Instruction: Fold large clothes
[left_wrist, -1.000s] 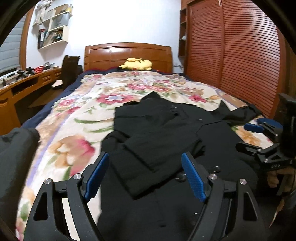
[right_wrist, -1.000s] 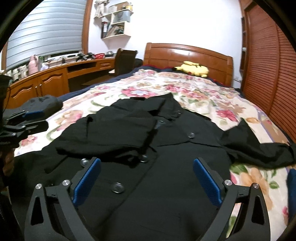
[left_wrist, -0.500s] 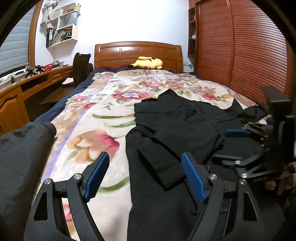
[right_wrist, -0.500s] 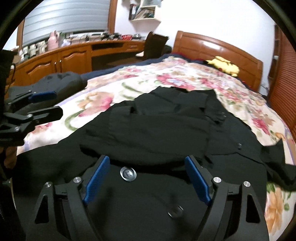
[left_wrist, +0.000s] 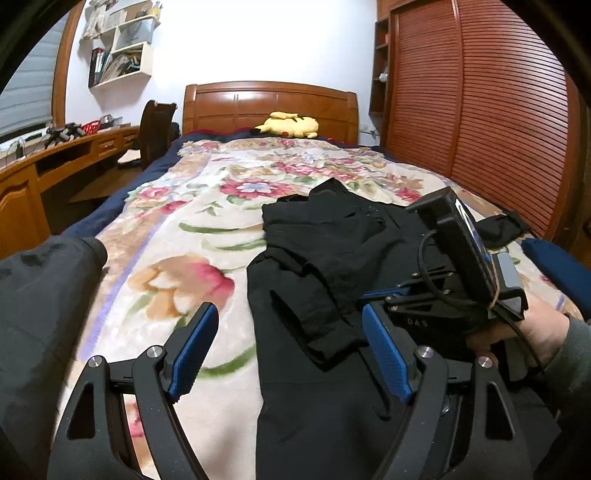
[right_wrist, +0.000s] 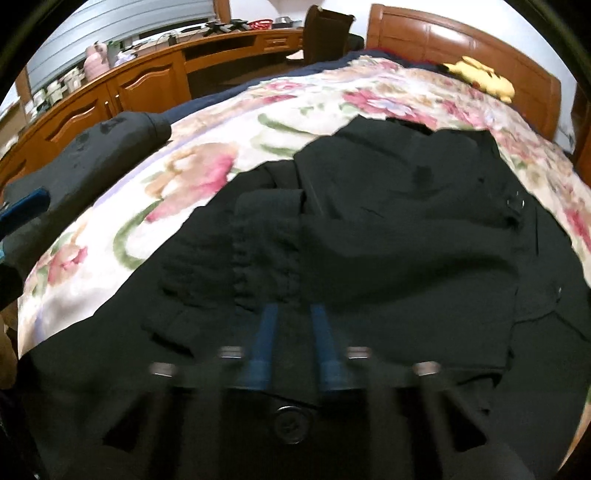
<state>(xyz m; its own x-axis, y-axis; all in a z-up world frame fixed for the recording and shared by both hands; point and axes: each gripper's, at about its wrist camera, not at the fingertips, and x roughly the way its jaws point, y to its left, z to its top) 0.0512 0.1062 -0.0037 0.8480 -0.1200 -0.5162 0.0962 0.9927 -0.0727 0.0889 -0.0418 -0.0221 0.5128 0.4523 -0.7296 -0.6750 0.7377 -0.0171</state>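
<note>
A large black buttoned coat (left_wrist: 325, 288) lies spread on the floral bed cover, one sleeve folded across its front; it fills the right wrist view (right_wrist: 388, 229). My left gripper (left_wrist: 291, 350) is open and empty, low over the coat's left edge near the folded sleeve's cuff (left_wrist: 325, 343). My right gripper (right_wrist: 291, 332) has its blue fingers nearly together on the coat's fabric at the sleeve; the view is blurred. It also shows in the left wrist view (left_wrist: 373, 295), pressed onto the coat.
The floral bed cover (left_wrist: 177, 236) lies left of the coat. A dark padded garment (left_wrist: 40, 291) lies at the bed's left edge. A yellow plush toy (left_wrist: 288, 125) sits by the headboard. A wooden desk (left_wrist: 55, 162) stands left, slatted wardrobe doors (left_wrist: 480, 103) right.
My right gripper has dropped onto the coat and closed from wide open to nearly shut at the folded sleeve. My left gripper has shifted left toward the coat's edge, still open.
</note>
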